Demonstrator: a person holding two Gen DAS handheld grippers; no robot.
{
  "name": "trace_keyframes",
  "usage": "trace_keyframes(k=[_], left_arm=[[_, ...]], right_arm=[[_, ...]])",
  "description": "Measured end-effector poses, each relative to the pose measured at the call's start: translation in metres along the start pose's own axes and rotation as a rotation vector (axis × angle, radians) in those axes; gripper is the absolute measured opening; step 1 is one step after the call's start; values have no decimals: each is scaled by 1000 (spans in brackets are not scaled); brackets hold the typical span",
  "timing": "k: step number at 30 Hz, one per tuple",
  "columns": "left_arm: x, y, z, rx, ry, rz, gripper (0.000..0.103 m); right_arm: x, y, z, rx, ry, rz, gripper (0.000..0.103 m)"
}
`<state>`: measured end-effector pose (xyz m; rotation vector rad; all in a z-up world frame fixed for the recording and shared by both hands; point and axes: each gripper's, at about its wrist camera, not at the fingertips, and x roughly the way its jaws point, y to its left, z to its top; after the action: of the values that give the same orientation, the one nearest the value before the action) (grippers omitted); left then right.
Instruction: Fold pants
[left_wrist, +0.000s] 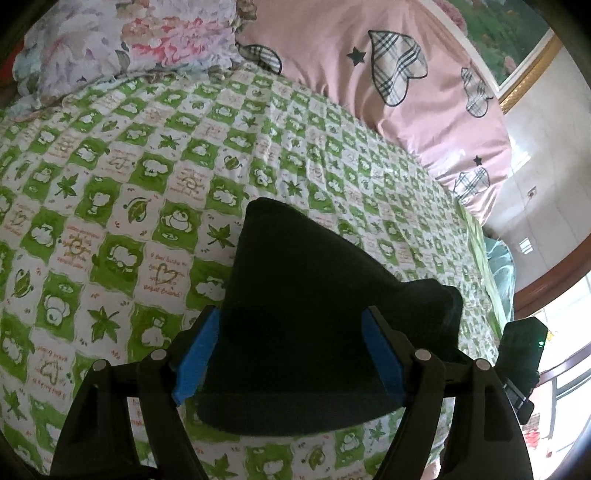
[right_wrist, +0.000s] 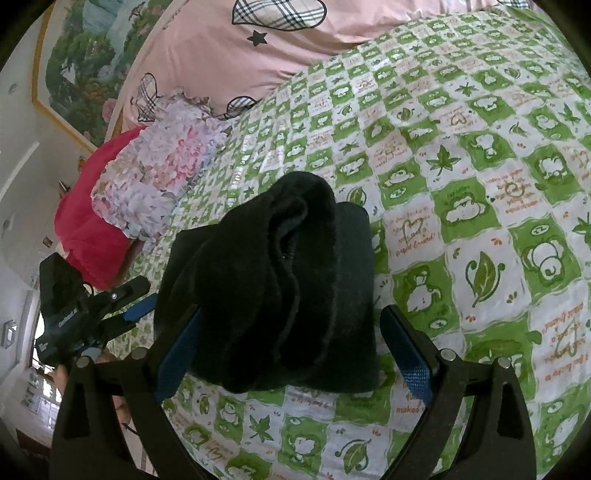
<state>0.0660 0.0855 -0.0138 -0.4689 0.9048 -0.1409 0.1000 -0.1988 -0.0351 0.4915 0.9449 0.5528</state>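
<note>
Green-and-white checked bedsheet (left_wrist: 122, 206), pink heart-print pillow (left_wrist: 369, 96) at one o'clock, floral pillow (right_wrist: 155, 177) at ten, folded black pants (left_wrist: 295, 325) at six between both spread-wide claws, left gripper (left_wrist: 290, 363) and right gripper (right_wrist: 295, 354) each gripping nothing.

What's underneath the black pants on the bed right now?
The black pants lie folded on the green-and-white checked bedspread, which shows all around them. Whatever sits directly beneath the bundle is covered by the fabric and cannot be seen.
</note>
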Motion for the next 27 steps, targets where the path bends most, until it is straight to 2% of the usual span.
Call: trace_keyframes(k=[10, 13, 18, 22, 25, 27], left_arm=[[33, 3, 2, 24, 65, 45, 77], [39, 6, 3, 25, 65, 33, 67], [41, 11, 3, 11, 58, 14, 57], [37, 14, 1, -6, 48, -13, 46], [31, 8, -1, 13, 34, -3, 41], [24, 2, -3, 37, 18, 17, 39]], right_arm=[[9, -10, 0, 10, 12, 9, 94], [10, -12, -1, 5, 7, 19, 92], [12, -14, -3, 1, 23, 34, 81], [14, -16, -4, 20, 31, 58, 64], [12, -17, -5, 33, 27, 77, 54], [9, -12, -5, 20, 22, 73, 51]])
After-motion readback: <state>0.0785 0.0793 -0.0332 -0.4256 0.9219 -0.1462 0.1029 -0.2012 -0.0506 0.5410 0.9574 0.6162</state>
